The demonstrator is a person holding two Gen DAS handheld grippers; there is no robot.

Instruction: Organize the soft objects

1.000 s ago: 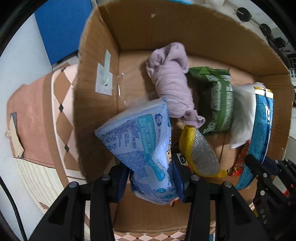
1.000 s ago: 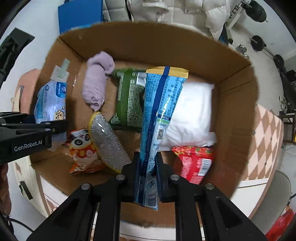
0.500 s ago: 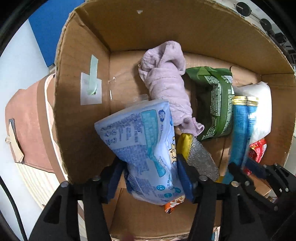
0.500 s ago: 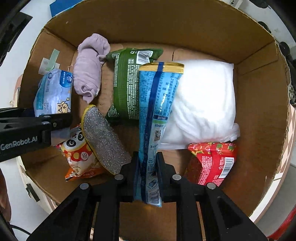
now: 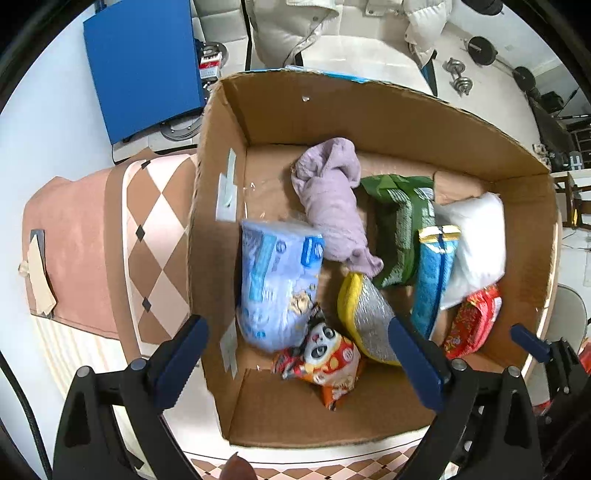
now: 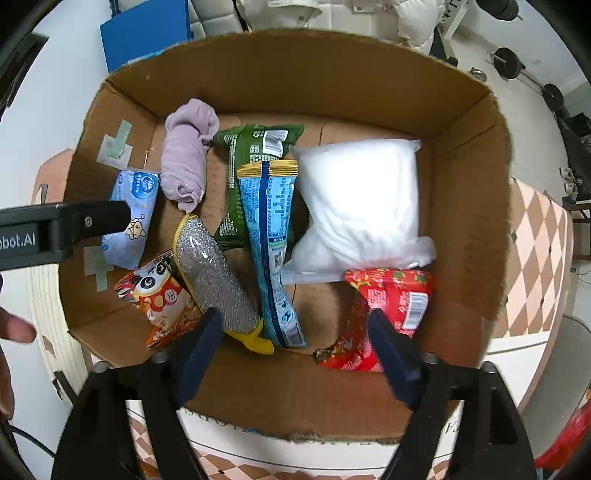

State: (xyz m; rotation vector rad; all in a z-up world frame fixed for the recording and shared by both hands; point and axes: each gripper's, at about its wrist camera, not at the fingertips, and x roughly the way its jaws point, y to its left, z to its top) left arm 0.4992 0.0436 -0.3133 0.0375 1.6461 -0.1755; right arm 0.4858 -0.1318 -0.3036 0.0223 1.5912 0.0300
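Observation:
A cardboard box [image 5: 376,110] [image 6: 465,206] holds the soft objects. The light-blue tissue pack [image 5: 275,284] [image 6: 133,214] lies at its left side. The tall blue snack bag [image 6: 271,247] [image 5: 432,280] lies in the middle. A lilac cloth roll [image 5: 332,199] [image 6: 186,151], a green bag [image 5: 400,225] [image 6: 251,155], a white pillow pack [image 6: 360,206], a silver-yellow sponge [image 6: 214,277], a panda snack bag [image 5: 325,358] and a red bag [image 6: 384,314] lie around them. My left gripper [image 5: 295,362] is open and empty above the box's near left corner. My right gripper [image 6: 295,354] is open and empty above the near edge.
The box stands on a table with a brown-and-cream diamond cloth [image 5: 147,229]. A blue board [image 5: 144,66] leans behind at the left. White padded jackets [image 5: 332,26] and dumbbells [image 5: 458,74] lie beyond the box. The left gripper's body [image 6: 55,229] crosses the right wrist view.
Both grippers have opened and drawn back upward. The tissue pack has dropped at the box's left side, and the blue snack bag now lies in the middle.

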